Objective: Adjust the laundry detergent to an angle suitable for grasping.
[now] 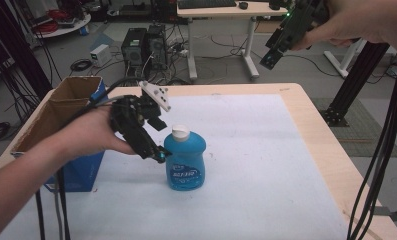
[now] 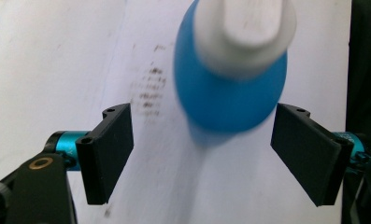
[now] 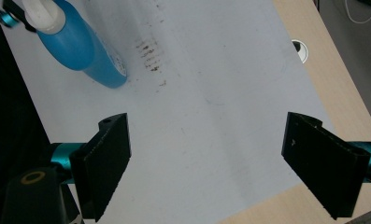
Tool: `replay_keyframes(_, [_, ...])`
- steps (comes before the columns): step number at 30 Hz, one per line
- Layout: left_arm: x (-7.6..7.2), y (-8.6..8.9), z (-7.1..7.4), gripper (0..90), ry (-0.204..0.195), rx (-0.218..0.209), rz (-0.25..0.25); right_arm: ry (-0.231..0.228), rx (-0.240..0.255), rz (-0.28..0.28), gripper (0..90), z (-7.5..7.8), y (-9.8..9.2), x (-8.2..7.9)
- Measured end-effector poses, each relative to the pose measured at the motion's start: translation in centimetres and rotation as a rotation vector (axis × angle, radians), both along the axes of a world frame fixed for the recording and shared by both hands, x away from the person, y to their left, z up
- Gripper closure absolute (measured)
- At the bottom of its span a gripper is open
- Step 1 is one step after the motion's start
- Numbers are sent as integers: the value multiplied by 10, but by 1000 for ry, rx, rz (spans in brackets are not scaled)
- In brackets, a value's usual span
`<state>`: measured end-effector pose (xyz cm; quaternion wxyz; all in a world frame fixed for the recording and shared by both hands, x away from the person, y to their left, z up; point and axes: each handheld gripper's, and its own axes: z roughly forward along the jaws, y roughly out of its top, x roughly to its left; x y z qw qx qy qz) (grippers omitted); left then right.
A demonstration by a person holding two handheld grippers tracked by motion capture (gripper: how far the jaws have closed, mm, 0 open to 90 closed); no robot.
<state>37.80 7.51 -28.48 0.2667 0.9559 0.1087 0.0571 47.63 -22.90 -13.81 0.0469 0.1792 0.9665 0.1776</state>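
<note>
Lab room, desk and PC towers behind; wood table (image 1: 313, 131) under white sheet (image 1: 246, 150), cardboard box (image 1: 68, 107) at left edge. High view: your left gripper (image 1: 161, 152) beside bottle (image 1: 186, 162), jaws released, nothing gripped. Left gripper view: bottle between spread jaws, pads clear. Bottle upright mid-sheet, long axis vertical, white cap (image 2: 244, 28) up. Right gripper (image 1: 271, 57) raised far right, jaws apart, empty. Right gripper view: brown smudges (image 3: 150, 56) by bottle.

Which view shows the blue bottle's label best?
The high view: the blue bottle stands upright, label facing the camera. The left gripper view looks down on its blurred white cap; the right gripper view catches it at a corner, label edge-on.
</note>
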Motion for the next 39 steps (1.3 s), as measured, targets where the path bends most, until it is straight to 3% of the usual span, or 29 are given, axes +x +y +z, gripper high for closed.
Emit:
replay_keyframes(4, [6,20,18,213,-32,77,90,-1,-2,4,152,0,1,0])
replay_keyframes(5, [6,20,18,213,-32,77,90,-1,-2,4,152,0,1,0])
replay_keyframes(6, [13,34,32,213,-30,112,162,-3,1,7,152,0,1,0])
replay_keyframes(9, [13,34,32,212,-30,112,162,0,1,5,152,0,1,-1])
replay_keyframes(10, [20,44,53,212,-42,170,214,0,1,5,152,0,1,-1])
replay_keyframes(14, [24,51,73,213,-65,186,252,2,-1,8,152,0,1,0])
replay_keyframes(17, [26,52,79,213,-72,205,268,0,-1,9,152,0,1,1])
replay_keyframes(19, [27,52,78,213,-65,207,278,4,-4,7,152,-1,2,2])
replay_keyframes(24, [33,49,67,212,-51,273,258,6,-1,10,152,-2,2,3])
replay_keyframes(30, [35,45,55,213,-25,293,231,5,-1,5,152,-1,1,3])
replay_keyframes(39, [36,44,55,213,-32,289,225,6,-2,3,152,-2,0,4])
